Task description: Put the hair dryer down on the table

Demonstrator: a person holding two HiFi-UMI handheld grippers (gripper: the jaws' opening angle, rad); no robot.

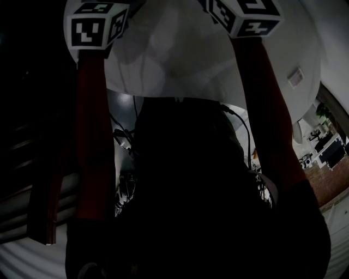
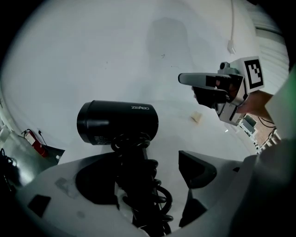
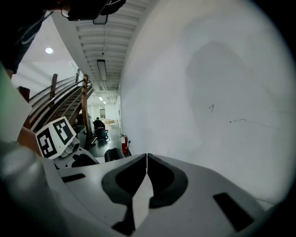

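Note:
The black hair dryer [image 2: 118, 121] lies with its barrel on the white table [image 2: 115, 51], its cord coiled round the handle. The handle runs back between the jaws of my left gripper [image 2: 148, 173], which stand open. The right pad [image 2: 198, 168] is clear of the handle; the left pad [image 2: 95, 183] is close beside it. My right gripper [image 3: 147, 159] is shut with nothing in it and hovers over the table, to the right of the dryer in the left gripper view [image 2: 196, 85]. In the head view only the two marker cubes [image 1: 95, 27] [image 1: 245, 16] show.
A small beige scrap [image 2: 197, 117] lies on the table right of the dryer. A white cable with a plug [image 2: 231, 45] hangs at the far edge. A fire extinguisher [image 2: 34, 141] stands on the floor past the table's left rim. A staircase [image 3: 64, 99] rises beyond.

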